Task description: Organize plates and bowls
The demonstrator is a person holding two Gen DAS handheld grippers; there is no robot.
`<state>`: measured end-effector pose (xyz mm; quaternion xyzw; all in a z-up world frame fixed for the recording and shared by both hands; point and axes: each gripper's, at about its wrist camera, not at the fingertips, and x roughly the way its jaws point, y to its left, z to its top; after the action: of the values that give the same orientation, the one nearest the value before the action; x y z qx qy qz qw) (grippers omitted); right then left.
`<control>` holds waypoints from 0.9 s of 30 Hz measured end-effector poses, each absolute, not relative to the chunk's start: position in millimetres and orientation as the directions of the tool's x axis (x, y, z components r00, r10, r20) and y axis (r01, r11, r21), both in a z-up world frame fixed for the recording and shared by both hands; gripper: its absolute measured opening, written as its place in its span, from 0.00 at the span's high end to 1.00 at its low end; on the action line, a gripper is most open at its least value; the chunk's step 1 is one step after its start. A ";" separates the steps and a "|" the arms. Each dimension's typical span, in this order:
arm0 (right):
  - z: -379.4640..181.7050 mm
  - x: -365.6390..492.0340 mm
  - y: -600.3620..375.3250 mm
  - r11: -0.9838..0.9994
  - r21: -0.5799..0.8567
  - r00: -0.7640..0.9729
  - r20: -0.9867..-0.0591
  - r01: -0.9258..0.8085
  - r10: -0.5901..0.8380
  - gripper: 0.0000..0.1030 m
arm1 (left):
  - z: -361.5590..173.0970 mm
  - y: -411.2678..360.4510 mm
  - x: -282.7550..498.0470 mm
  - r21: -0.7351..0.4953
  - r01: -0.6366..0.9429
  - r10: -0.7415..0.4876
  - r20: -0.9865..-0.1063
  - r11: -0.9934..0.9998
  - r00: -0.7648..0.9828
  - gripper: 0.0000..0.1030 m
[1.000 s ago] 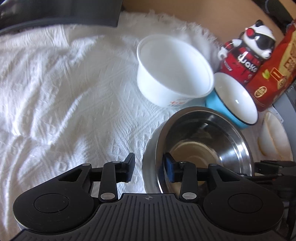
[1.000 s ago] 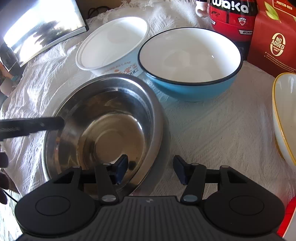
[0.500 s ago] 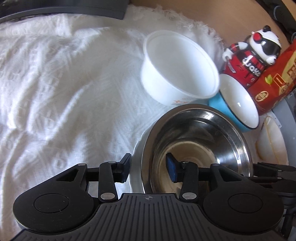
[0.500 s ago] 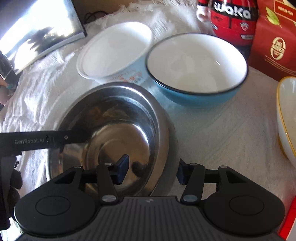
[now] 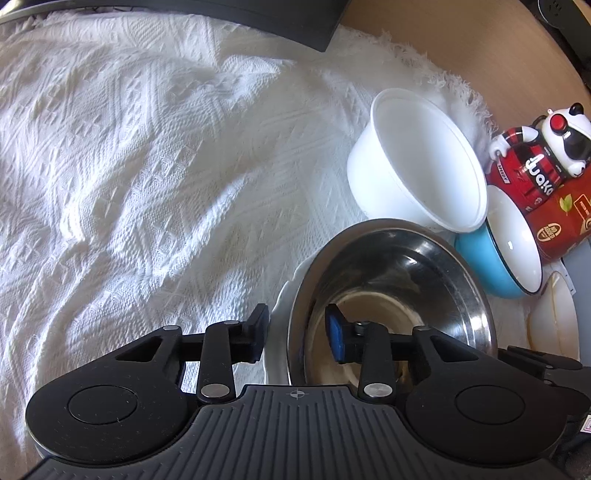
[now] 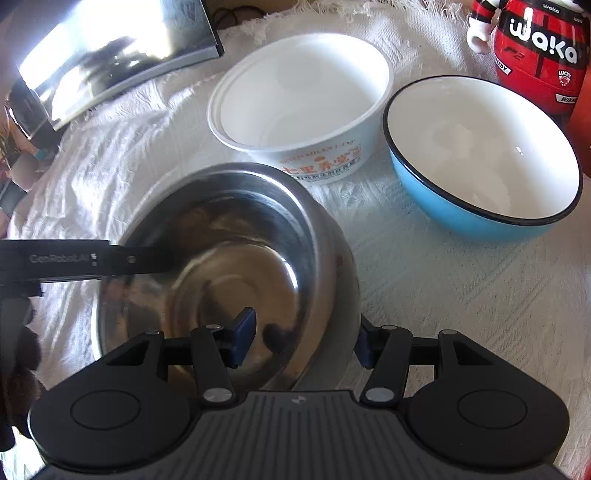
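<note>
A steel bowl (image 5: 399,280) (image 6: 229,266) sits on a white plate (image 5: 277,332) on the white cloth. My left gripper (image 5: 297,334) straddles the bowl's left wall and the plate edge, jaws apart, one pad inside the bowl. My right gripper (image 6: 301,341) straddles the bowl's right wall, one pad inside, one outside, and the bowl looks tilted. A white paper bowl (image 5: 421,162) (image 6: 303,107) and a blue bowl (image 5: 506,251) (image 6: 484,166) stand behind. A cream plate (image 5: 554,321) lies at the right.
A red panda-figure can (image 5: 535,166) (image 6: 535,48) and a red packet (image 5: 569,221) stand behind the bowls. A dark monitor edge (image 5: 221,14) (image 6: 110,55) lies at the far cloth edge. The white cloth (image 5: 129,166) spreads to the left.
Both grippers have moved closer onto the steel bowl's walls. The bowl has shifted and tilted, its right side rising. The left view has swung left, so the bowls sit further right.
</note>
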<state>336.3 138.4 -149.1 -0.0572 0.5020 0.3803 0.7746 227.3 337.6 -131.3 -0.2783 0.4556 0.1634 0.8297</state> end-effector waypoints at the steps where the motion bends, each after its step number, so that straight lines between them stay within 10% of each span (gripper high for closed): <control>1: -150.5 337.0 137.4 0.704 0.296 0.203 -0.822 -0.646 0.532 0.47 | -130.8 336.2 227.0 -0.307 -0.526 0.023 -0.848 0.793 0.530 0.65; 16: -93.2 308.5 38.8 0.714 0.194 0.412 -0.703 -0.673 0.580 0.48 | -47.1 299.6 223.4 -0.197 -0.532 0.228 -0.743 0.823 0.629 0.62; 27: -70.7 306.1 -109.8 0.922 0.005 0.668 -0.688 -0.387 0.284 0.48 | -71.9 134.4 314.5 -0.439 -0.064 -0.330 -0.756 0.896 0.566 0.62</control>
<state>306.1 -109.8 -70.7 -0.0711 0.3633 0.1844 0.9105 314.5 134.4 -71.9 -0.2144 0.4594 -0.0773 0.8585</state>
